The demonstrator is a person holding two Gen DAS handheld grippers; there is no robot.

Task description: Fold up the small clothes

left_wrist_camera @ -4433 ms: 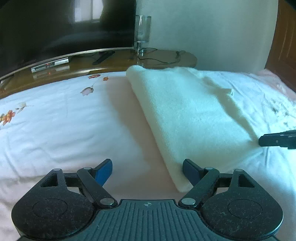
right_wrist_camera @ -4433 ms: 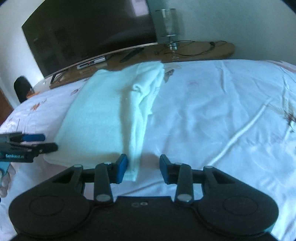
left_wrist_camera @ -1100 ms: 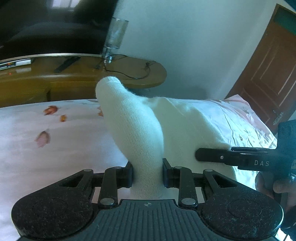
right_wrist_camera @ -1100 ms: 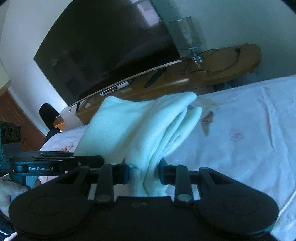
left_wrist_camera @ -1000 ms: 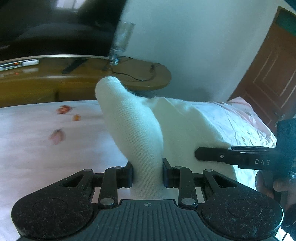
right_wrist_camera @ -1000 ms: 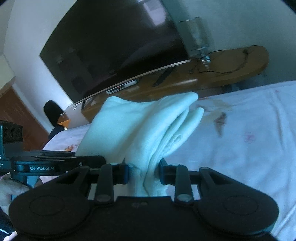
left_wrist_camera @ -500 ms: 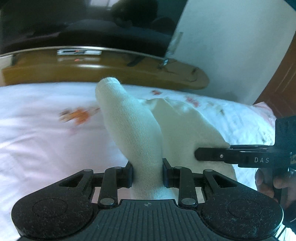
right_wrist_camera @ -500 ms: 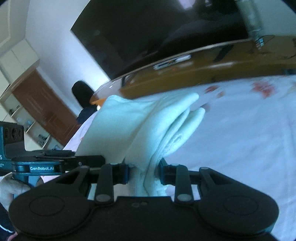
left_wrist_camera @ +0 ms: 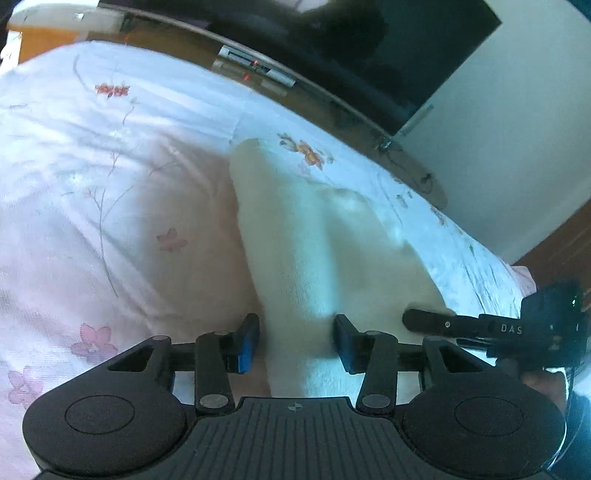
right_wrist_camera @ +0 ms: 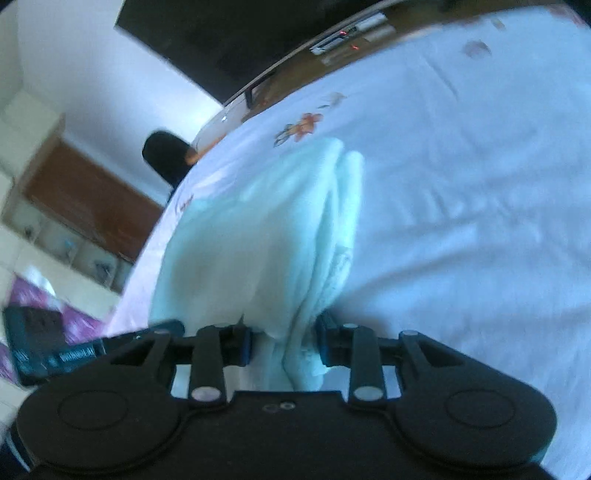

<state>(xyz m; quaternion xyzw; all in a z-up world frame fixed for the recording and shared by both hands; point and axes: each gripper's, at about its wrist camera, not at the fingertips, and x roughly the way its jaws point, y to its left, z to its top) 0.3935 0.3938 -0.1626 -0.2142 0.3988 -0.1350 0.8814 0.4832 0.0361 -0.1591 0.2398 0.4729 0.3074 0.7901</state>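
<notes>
Left wrist view: my left gripper (left_wrist_camera: 295,341) has its 2 blue-padded fingers (left_wrist_camera: 246,343) set a little apart, with the near end of the folded white knit garment (left_wrist_camera: 295,236) passing between them. The pads sit just beside the fabric on either side; I cannot tell whether they grip it or merely flank it. The garment runs away from the camera as a thick roll over the white bedsheet with pink and orange flower prints (left_wrist_camera: 110,192) (the frame is motion-blurred, so I cannot tell whether the far end touches the sheet). The right gripper (left_wrist_camera: 424,319) enters from the right edge as a black bar against the garment's right flank, its body marked "DAS". Beyond the bed stand a curved brown wooden cabinet (left_wrist_camera: 332,107) and a large dark television screen (left_wrist_camera: 388,48).

Right wrist view: my right gripper (right_wrist_camera: 282,341) has its 2 fingers clamped on the bunched layers of the same garment (right_wrist_camera: 266,240), fabric filling the gap and touching both pads. The garment spreads forward and to the left over the bedsheet (right_wrist_camera: 461,203). The left gripper (right_wrist_camera: 162,328) shows at the lower left, its tip at the garment's left edge. The cabinet (right_wrist_camera: 332,33) and television (right_wrist_camera: 240,33) appear at the top of this tilted frame.
</notes>
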